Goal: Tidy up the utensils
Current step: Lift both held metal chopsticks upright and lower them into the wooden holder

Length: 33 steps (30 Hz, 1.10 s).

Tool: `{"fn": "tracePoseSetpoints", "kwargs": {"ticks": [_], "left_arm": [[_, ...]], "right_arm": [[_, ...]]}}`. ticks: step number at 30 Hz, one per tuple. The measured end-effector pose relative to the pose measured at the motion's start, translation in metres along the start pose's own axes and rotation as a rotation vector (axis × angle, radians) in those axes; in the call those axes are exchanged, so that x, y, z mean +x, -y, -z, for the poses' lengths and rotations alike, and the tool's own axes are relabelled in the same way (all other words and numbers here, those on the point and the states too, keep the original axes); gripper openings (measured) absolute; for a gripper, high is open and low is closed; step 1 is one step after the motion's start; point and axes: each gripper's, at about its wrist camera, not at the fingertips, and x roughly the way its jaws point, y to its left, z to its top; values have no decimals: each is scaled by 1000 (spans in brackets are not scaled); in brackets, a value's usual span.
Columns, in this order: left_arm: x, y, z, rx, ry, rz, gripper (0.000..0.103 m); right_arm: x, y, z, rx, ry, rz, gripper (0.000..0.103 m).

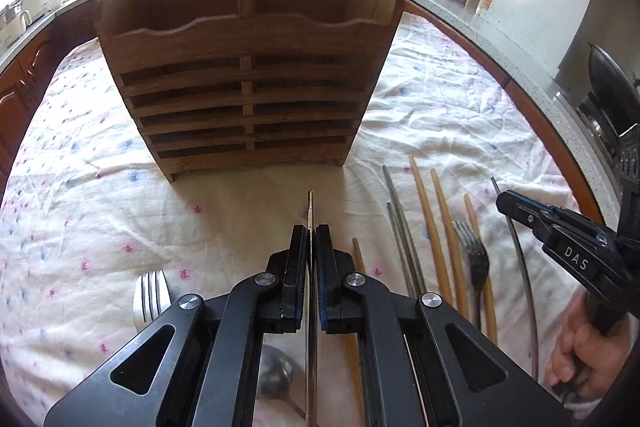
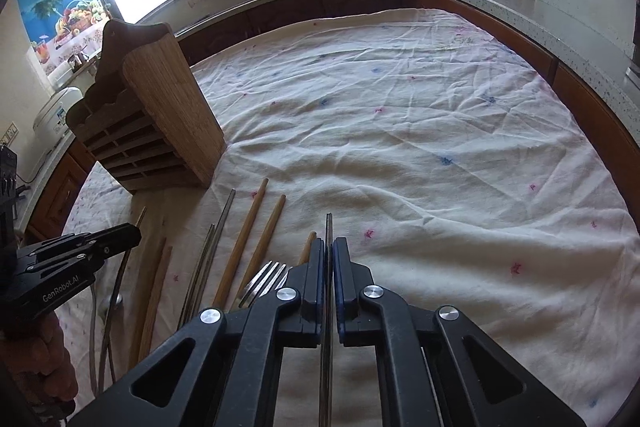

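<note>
Wooden utensil holder (image 1: 248, 95) stands upright on the tablecloth (image 2: 420, 131); its two visible top compartments show nothing inside. Left gripper (image 1: 311, 239) is clamped on a thin metal utensil (image 1: 311, 205). Right gripper (image 2: 329, 251) is clamped on a metal chopstick (image 2: 329, 227). Wooden chopsticks (image 1: 424, 211), forks (image 1: 476, 255) lie loose between. Cloth right of them lies bare.

I see a brown wooden rack (image 1: 244, 95) on my white cloth (image 2: 420, 155) dotted pink and blue, tan chopsticks (image 1: 426, 223), silver forks (image 1: 150, 291), and black grippers (image 1: 311, 239) with blue pads (image 1: 322, 287).
</note>
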Motion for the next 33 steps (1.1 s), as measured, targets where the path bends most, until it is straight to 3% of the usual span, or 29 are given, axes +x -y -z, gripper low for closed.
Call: {"fn": "tracePoseSetpoints", "kwargs": {"ticks": [10,19,33], "left_arm": [[-82,-1,10,-28,140,100,4],[-152,-4,21,-42,291,147,4],[-186,-15,22,-51,397,164,4]], "right_arm": [[-69,-18,-5,-22,125,-73,4],[-130,-37,-7,-54,239,-126,4],[-169,-61,-17,-87,343,-164,4]]}}
